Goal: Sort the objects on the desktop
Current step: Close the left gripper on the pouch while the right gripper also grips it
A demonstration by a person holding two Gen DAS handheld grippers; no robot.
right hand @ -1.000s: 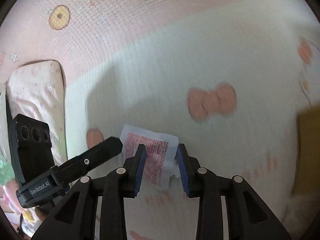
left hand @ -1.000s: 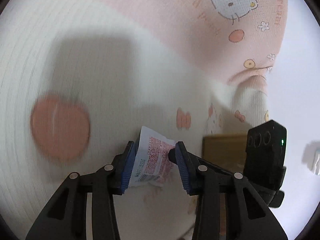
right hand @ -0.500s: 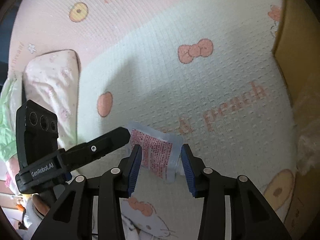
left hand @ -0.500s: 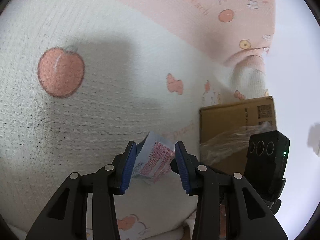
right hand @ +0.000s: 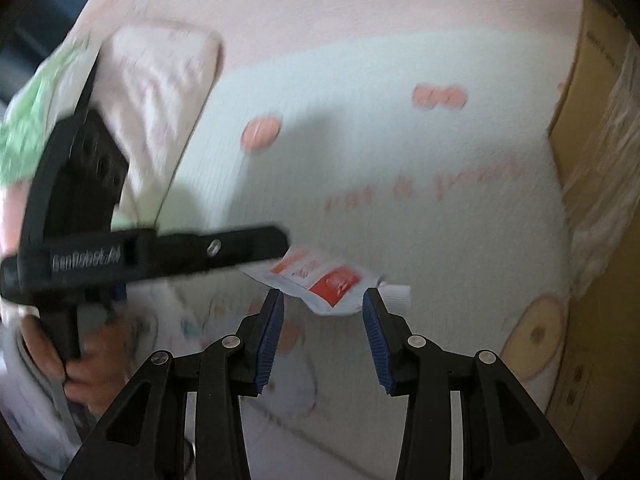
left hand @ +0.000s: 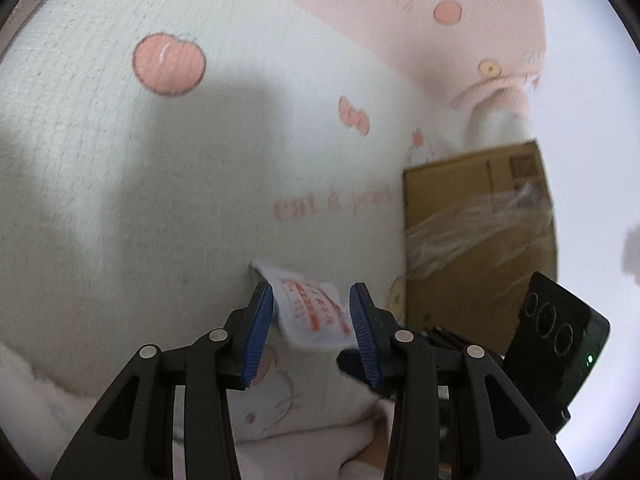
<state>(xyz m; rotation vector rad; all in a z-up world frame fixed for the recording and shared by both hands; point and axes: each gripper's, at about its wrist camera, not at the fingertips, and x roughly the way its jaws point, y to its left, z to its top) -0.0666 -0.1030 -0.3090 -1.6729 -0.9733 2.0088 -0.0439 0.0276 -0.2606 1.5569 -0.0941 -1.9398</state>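
Cardboard box [left hand: 476, 240] (plastic-wrapped) stands beside the patterned blanket [left hand: 200, 200].

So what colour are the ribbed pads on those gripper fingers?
Blue pads, on black fingers; clearest in the right wrist view.

Soft, even indoor light in both fisheye views, with dark rounded corners and bent edges. The right wrist view is heavily motion-blurred; the left is milder, sharpest near its gripper fingers [left hand: 260, 320]. A broad grey shadow falls on the patterned blanket [left hand: 120, 184]. The right edge is washed out white
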